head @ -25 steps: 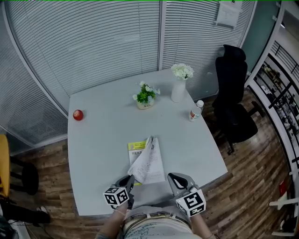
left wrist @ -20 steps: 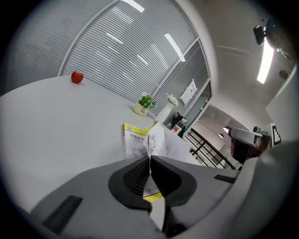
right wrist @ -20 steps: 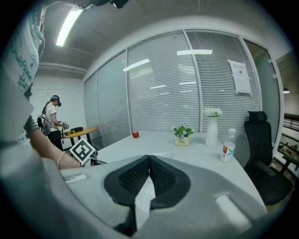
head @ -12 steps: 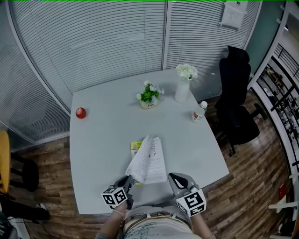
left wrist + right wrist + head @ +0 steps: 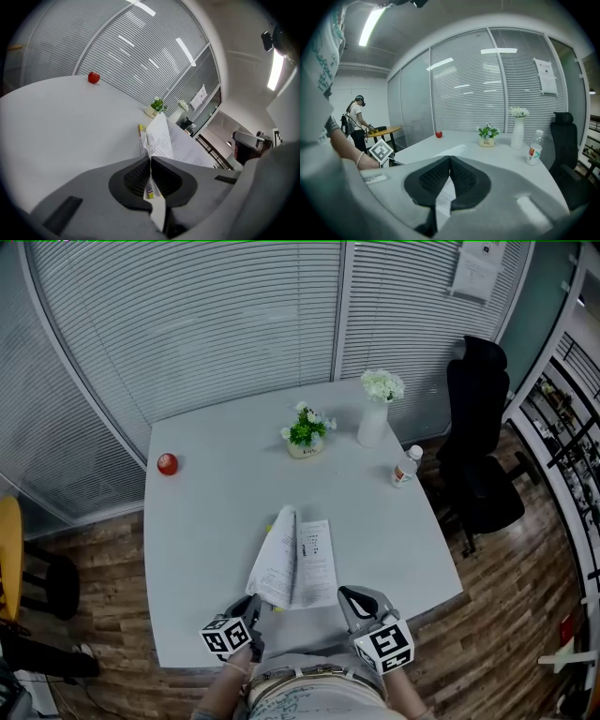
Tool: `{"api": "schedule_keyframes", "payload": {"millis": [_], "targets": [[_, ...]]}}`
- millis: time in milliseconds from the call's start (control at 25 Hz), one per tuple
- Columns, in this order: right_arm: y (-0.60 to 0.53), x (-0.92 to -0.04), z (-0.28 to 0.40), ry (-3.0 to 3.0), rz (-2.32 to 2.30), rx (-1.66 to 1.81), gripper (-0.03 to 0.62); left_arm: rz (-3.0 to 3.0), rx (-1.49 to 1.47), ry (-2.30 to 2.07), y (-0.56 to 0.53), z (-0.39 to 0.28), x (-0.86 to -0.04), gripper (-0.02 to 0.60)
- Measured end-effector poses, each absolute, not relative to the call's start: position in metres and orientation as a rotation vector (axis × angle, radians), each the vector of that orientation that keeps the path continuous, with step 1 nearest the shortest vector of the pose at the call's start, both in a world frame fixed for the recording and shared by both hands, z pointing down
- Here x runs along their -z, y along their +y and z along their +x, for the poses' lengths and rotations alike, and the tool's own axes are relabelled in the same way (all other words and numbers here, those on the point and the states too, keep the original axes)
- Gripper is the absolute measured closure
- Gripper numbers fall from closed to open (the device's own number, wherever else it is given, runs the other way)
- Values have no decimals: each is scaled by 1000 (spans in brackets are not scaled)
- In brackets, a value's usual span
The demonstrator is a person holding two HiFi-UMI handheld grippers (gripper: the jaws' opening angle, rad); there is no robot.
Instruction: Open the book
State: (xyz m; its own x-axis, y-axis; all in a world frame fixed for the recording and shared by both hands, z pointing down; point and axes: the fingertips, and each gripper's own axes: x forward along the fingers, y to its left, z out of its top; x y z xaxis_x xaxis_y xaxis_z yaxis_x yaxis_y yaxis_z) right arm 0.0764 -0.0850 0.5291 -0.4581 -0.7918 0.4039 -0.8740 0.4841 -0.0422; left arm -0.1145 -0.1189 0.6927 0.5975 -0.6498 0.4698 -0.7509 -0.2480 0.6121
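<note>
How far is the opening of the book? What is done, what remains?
Done: the book is partly open, its right page flat on the table. In hand: the left claw is shut on a sheaf of pages, held up on edge; the right claw is closed by the near right corner. Left: probably lay the sheaf down leftward and release.

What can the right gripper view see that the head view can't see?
Only the right gripper view shows a person far off beside a round wooden table, and the ceiling light. Only the head view shows the wood floor around the white table, and the whole book from above with one leaf lifted. Both show the red apple, the potted plant, the white vase of flowers, the bottle and the black chair.
</note>
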Motion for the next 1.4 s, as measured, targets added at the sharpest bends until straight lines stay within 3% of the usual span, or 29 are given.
{"api": "schedule_keyframes", "payload": {"millis": [1400], "targets": [[-94, -527, 62, -2430, 1374, -336, 591, 1798, -160, -1285, -93, -181, -719, 574]]}}
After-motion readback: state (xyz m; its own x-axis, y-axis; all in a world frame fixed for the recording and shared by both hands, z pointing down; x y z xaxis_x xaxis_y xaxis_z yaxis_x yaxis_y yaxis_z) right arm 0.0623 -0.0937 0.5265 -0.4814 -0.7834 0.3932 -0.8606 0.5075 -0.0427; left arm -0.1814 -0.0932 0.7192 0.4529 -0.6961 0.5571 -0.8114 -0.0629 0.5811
